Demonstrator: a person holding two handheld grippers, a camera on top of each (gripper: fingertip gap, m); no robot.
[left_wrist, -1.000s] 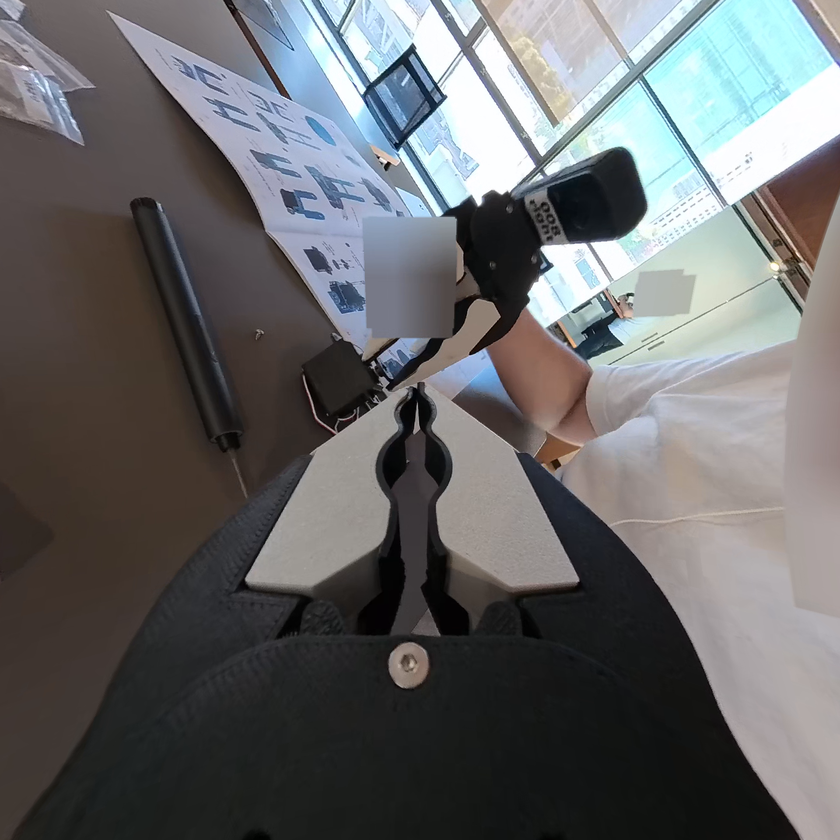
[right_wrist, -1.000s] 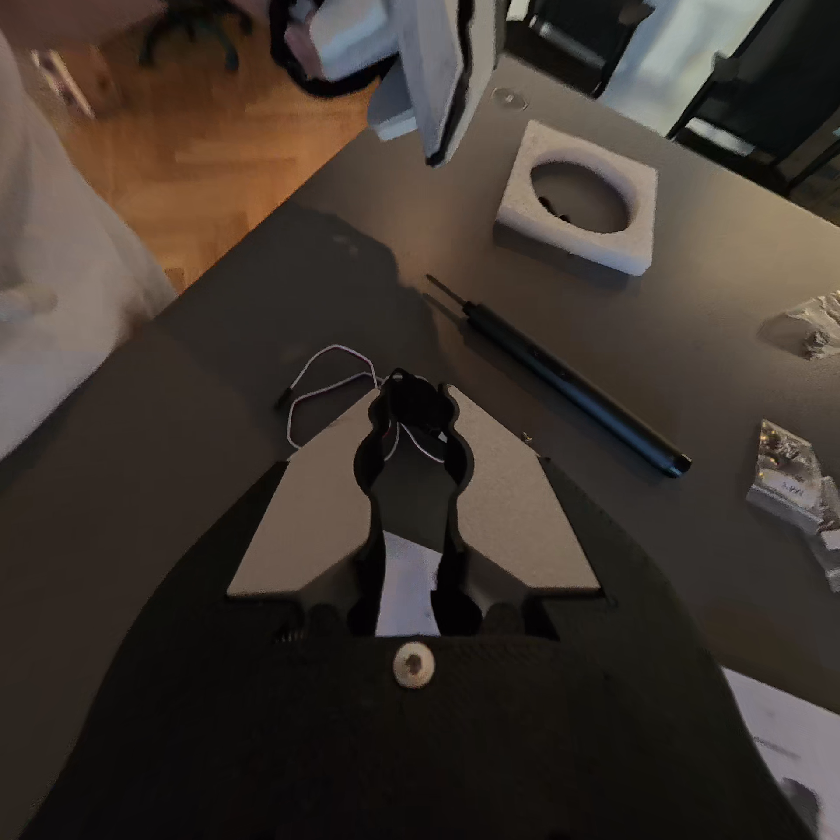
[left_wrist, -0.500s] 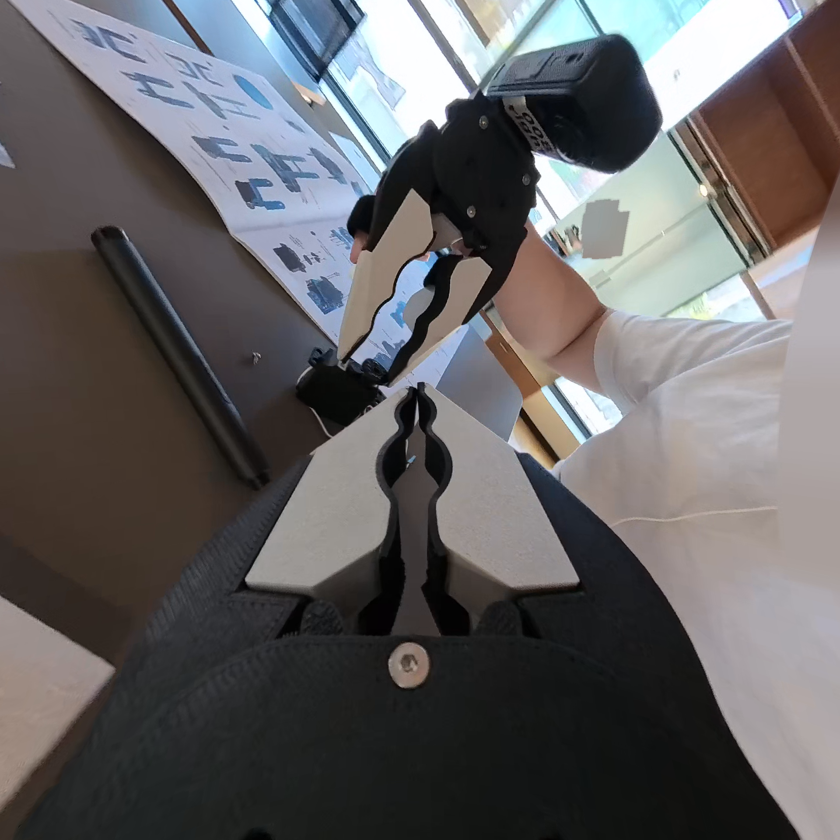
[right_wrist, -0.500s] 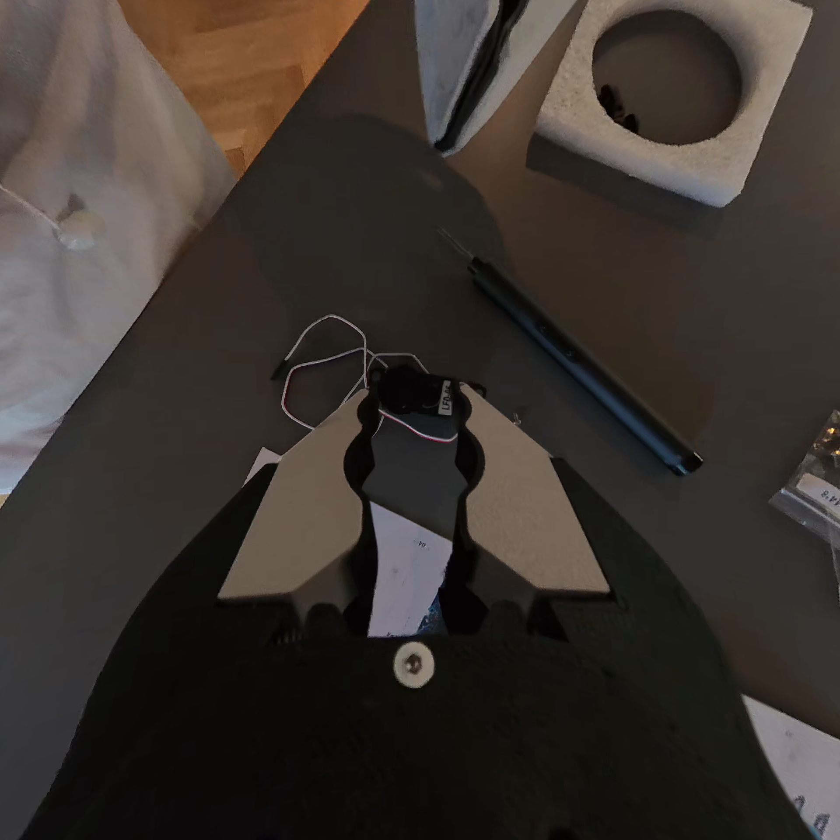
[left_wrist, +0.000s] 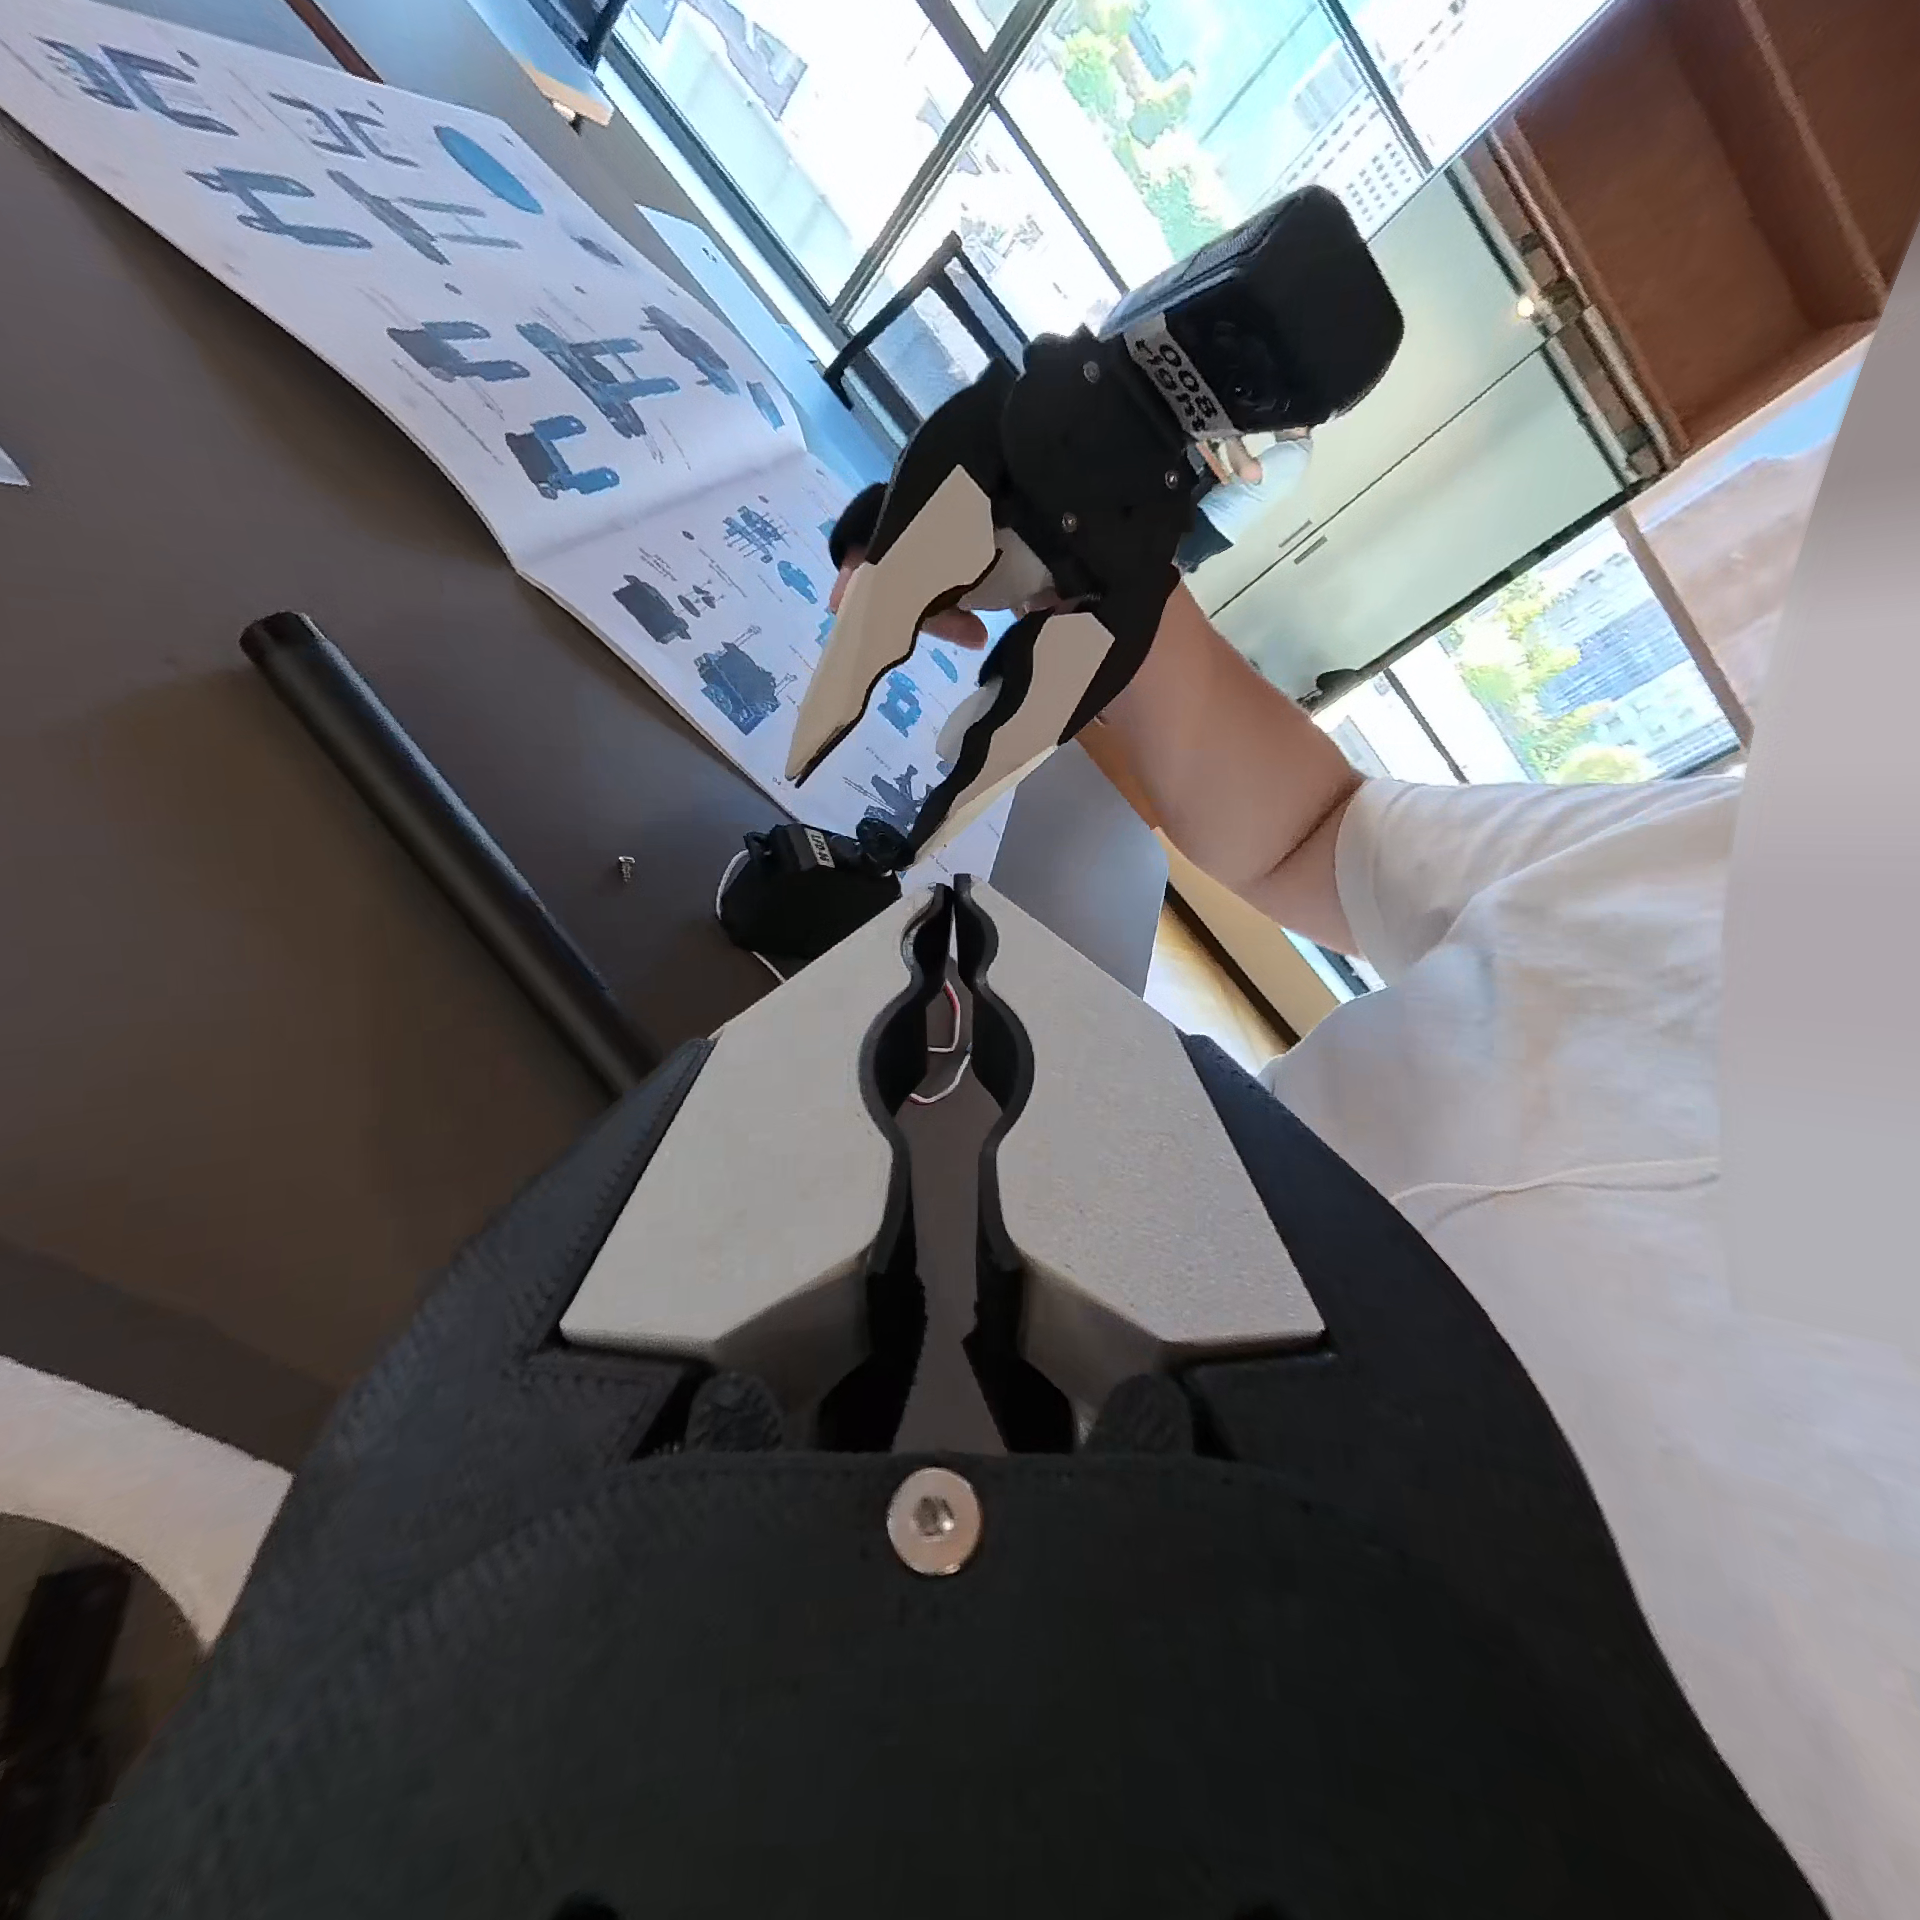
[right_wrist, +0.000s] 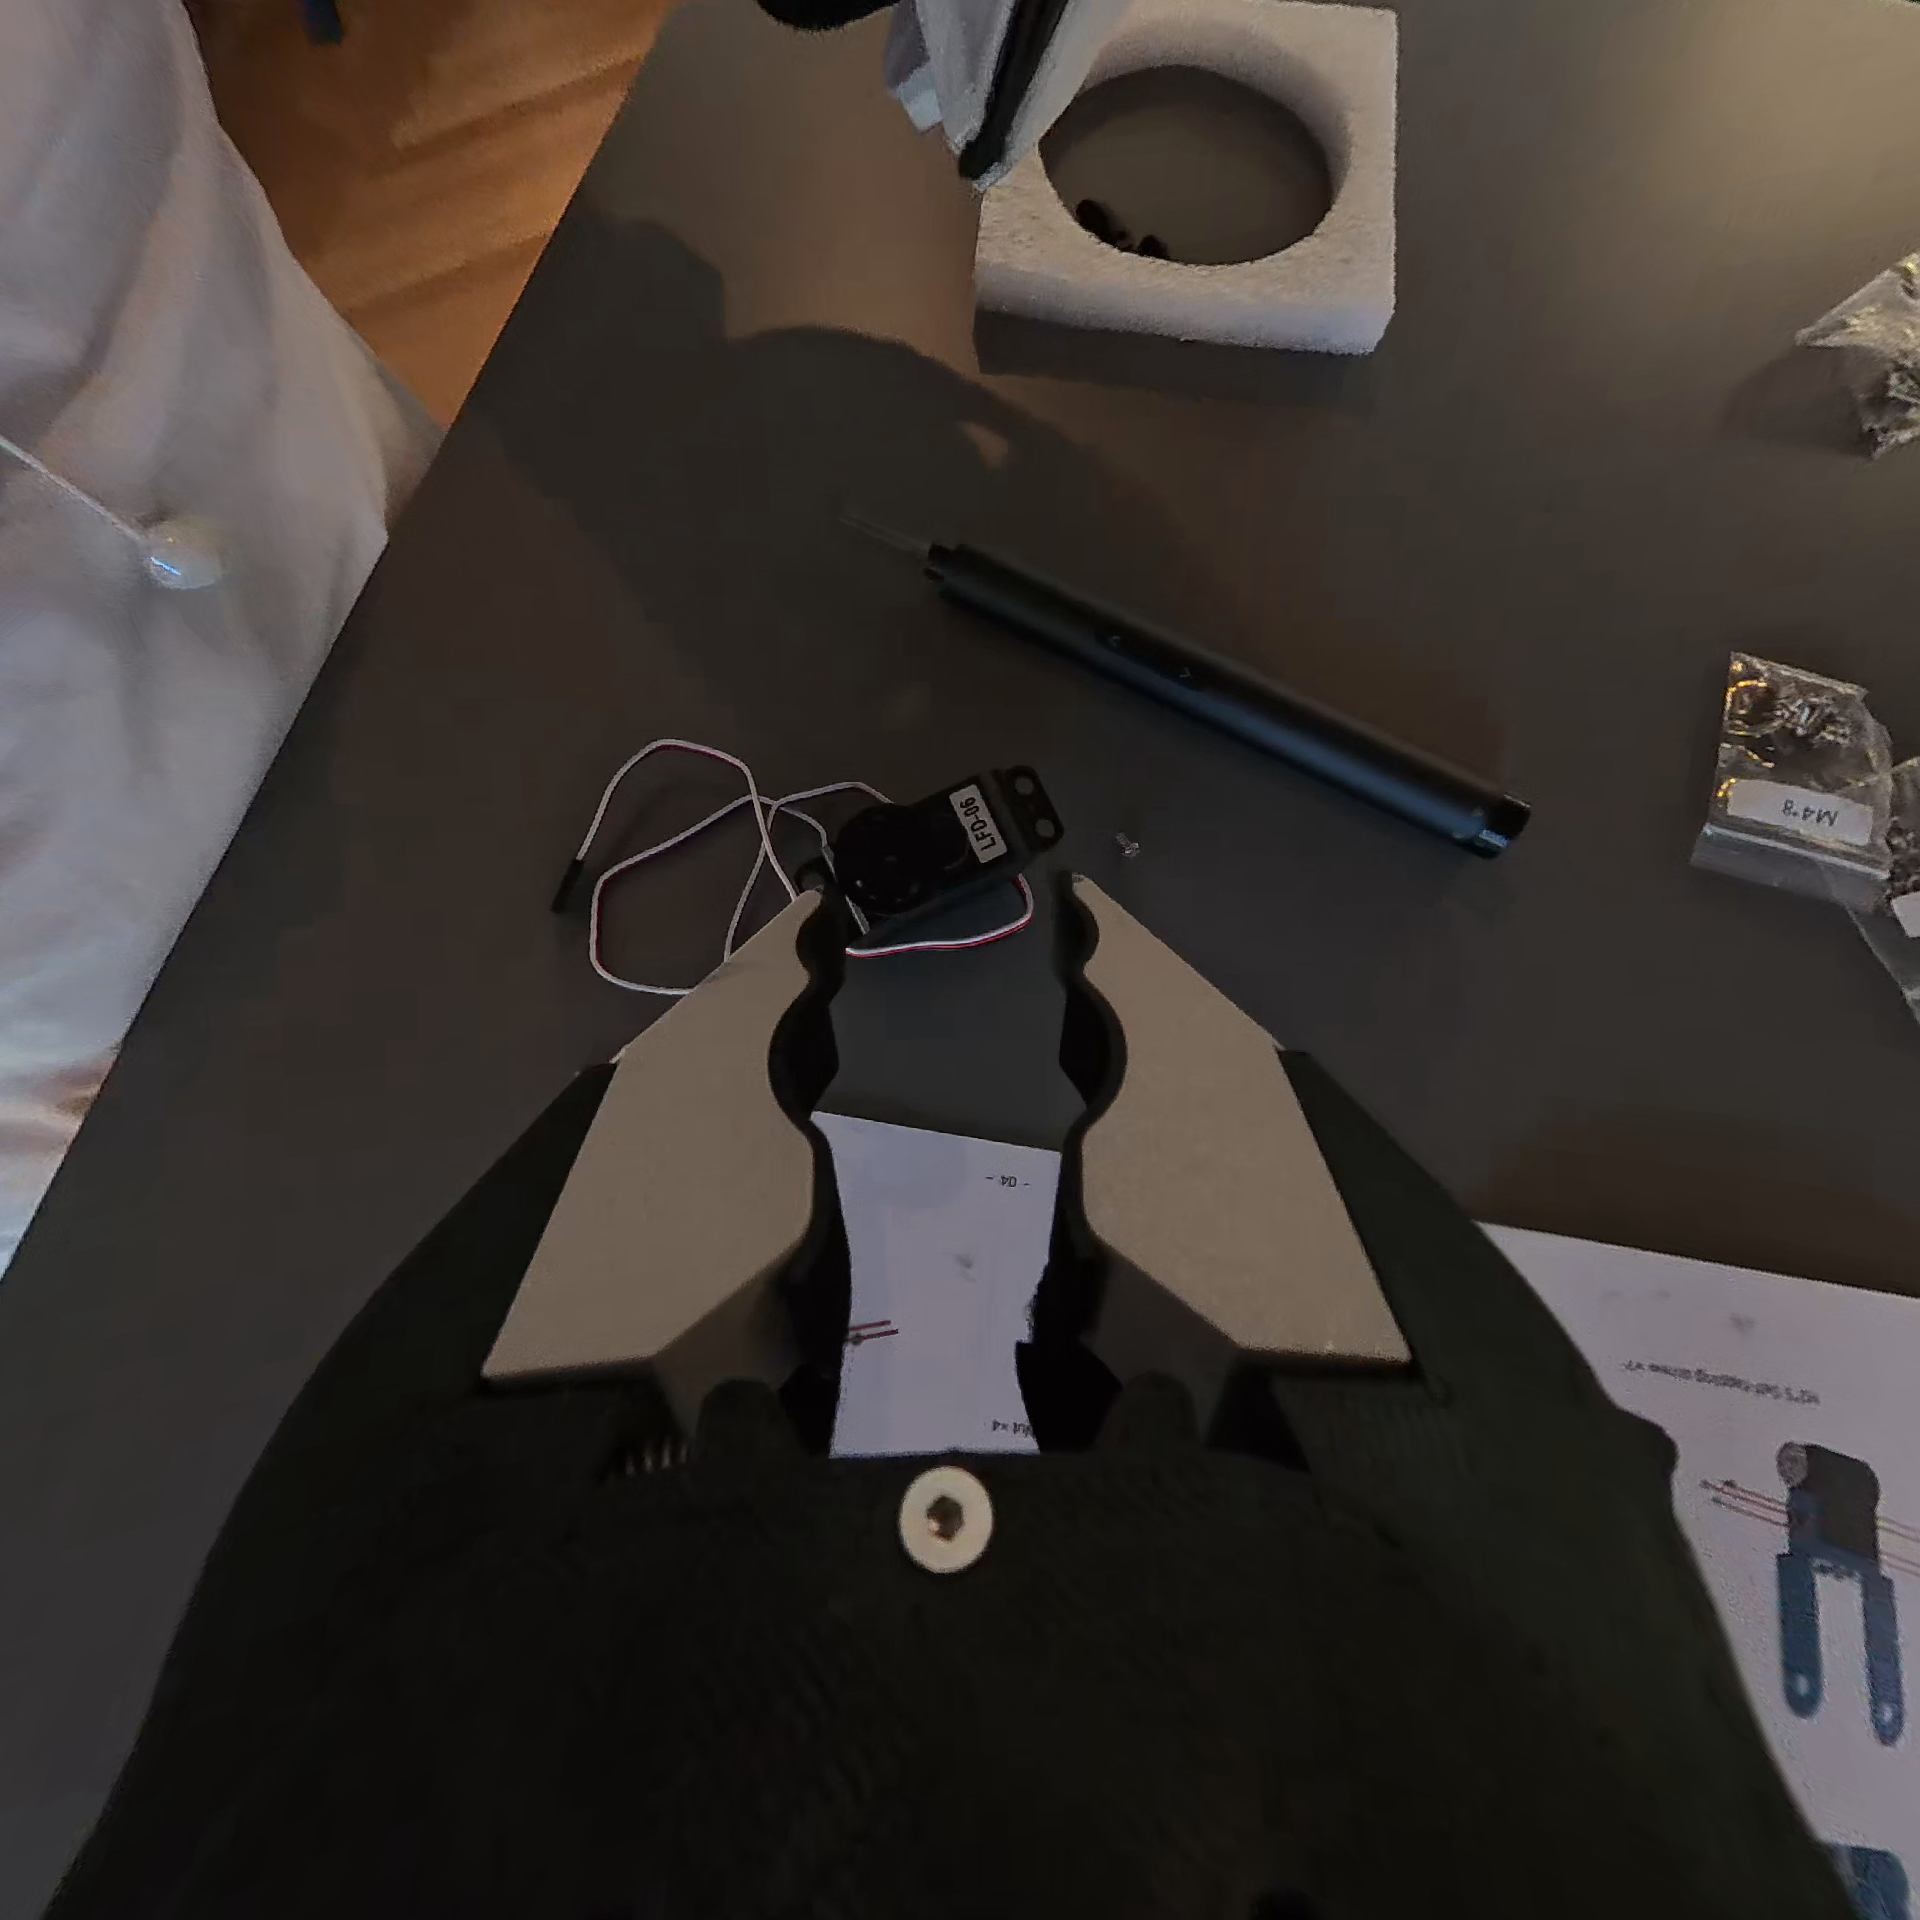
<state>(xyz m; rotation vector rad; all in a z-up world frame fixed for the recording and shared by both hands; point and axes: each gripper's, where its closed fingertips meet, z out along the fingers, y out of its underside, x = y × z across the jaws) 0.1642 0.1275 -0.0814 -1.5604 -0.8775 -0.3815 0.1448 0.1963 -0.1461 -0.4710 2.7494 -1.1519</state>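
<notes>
- Since 1 second ago, our right tool (right_wrist: 940, 899) has spread its jaws from a narrow gap to a wide one, and our left tool (left_wrist: 953, 896) has swung lower toward the dark surface (right_wrist: 1351, 987).
- Our right tool stands open and holds nothing; the small black servo (right_wrist: 940, 842) lies on the surface just past its fingertips, roughly centred on the gap, with the left fingertip (right_wrist: 805, 914) right at its edge.
- From the servo a thin white and red wire (right_wrist: 665, 862) loops away to the left of our right tool.
- Ahead and to the right of that tool lies a black pen-shaped screwdriver (right_wrist: 1226, 686), with 1 tiny screw (right_wrist: 1125, 844) between it and the servo.
- Farther ahead sits a white foam block (right_wrist: 1195, 281) with a round hole; clear bags of small hardware (right_wrist: 1797, 769) lie at the far right.
- Beneath our right tool lies a printed sheet (right_wrist: 1704, 1434) with blue diagrams.
- Our left tool is closed and empty, its tips nearly meeting; the servo sits just ahead of them, slightly left.
- Seen from the left tool, our right tool hangs above the servo, tips pointing down.
</notes>
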